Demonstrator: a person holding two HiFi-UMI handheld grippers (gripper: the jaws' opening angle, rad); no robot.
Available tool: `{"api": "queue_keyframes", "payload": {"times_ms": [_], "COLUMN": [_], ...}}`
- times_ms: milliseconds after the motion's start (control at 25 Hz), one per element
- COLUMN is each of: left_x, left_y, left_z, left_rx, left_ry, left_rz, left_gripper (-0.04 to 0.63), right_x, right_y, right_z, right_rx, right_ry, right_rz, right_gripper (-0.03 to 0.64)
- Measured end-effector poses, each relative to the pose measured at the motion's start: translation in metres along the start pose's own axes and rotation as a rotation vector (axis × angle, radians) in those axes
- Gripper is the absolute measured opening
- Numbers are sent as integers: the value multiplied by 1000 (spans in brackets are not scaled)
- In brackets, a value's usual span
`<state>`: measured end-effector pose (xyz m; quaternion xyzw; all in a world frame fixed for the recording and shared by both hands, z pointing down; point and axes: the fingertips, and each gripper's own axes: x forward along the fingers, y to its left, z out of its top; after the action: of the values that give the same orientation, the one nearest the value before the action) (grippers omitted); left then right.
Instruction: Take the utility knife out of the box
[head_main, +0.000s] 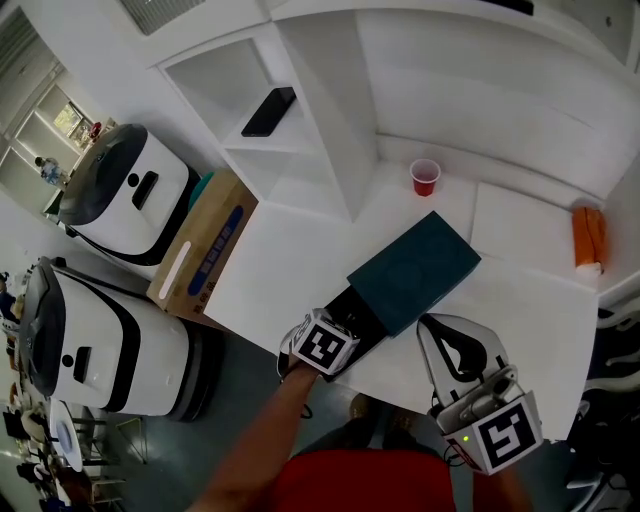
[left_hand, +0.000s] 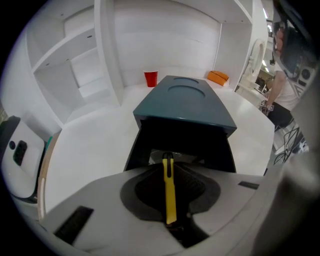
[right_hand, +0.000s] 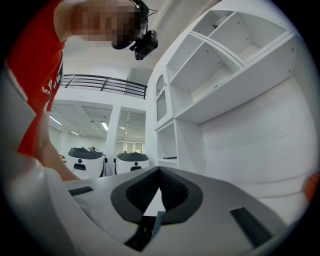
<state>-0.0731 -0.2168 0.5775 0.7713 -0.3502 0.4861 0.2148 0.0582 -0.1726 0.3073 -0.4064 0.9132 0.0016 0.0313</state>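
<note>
1. Fingers, left gripper (left_hand: 169, 169): closed narrow on the utility knife (left_hand: 170, 195). The yellow handle runs lengthwise between the two dark pads.
2. Fingers, right gripper (right_hand: 160, 171): tips meet, nothing between them. It is held off the near edge of the table (head_main: 520, 300), well apart from the box (head_main: 415, 270), and faces the white shelving.
3. Utility knife: the far end, with its black slider, sits right at the open mouth of the box. Whether it is fully clear of the inner tray cannot be told.
4. Box: dark teal sleeve lying flat on the table. Its black inner tray (head_main: 362, 312) is pulled out toward the left gripper.
5. Head view: the left gripper points steeply down over the tray end, and the knife is hidden under it.
6. Farther back on the table – a red cup (head_main: 425, 177) beyond the box, upright, and an orange object (head_main: 588, 238) near the right edge.
7. Off the table, left side – a cardboard carton (head_main: 200, 255) leaning against the table edge, with two white rounded machines (head_main: 130, 195) beside it.
</note>
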Motion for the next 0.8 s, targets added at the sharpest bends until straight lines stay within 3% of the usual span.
{"api": "queue_keyframes", "payload": {"times_ms": [240,400,560,800], "left_x": [-5,-23,-58,-134], "left_y": [-6,-8,-13,-30], "left_z": [5,17,41,77], "left_rx": [42,51,67,111], "left_ry": [-32,-122,-292,-615], "left_rz": [-8,-7,-6,5], "left_gripper": [94,94,94,94], "right_x": [-1,-3,-3,-2], "right_y": [-5,-7,-8,1], "right_z": [3,-1,-4,0], "right_rx": [5,6,-1,-1], "right_ry": [-14,0,15,30], "right_rz": [-27,-44,-57,-57], "right_gripper": [-5,-5,-5,-5]}}
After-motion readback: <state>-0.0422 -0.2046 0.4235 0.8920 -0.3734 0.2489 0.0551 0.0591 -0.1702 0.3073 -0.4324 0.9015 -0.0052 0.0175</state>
